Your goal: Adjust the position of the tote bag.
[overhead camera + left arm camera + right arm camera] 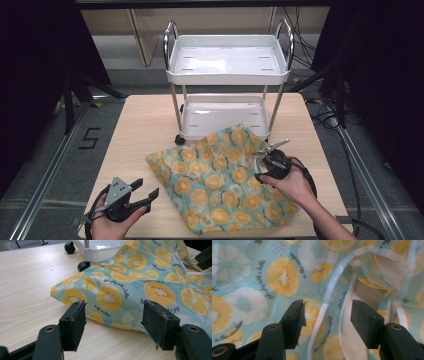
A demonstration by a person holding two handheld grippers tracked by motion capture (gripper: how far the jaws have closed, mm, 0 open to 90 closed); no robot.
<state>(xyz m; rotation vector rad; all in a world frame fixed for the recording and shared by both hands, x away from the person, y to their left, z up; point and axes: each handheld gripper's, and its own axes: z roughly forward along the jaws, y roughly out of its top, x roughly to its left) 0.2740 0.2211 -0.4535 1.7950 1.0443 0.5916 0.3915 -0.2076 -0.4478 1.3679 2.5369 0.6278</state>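
A teal cloth (220, 180) printed with orange and kiwi slices lies crumpled on the wooden table (145, 120), its far edge against the cart. My left gripper (145, 188) rests open near the front left of the table, just short of the cloth's left corner. In the left gripper view, the open gripper (113, 315) faces that corner of the cloth (130, 287) with nothing between the jaws. My right gripper (265, 162) hovers over the cloth's right part. In the right gripper view, the gripper (327, 312) stands open above a pale hem (332, 285) of the cloth (262, 277).
A white two-tier cart (227, 72) with chrome handles stands on the far half of the table; its black castor (82, 265) sits close to the cloth. Bare table lies to the left. Cables trail on the floor at right.
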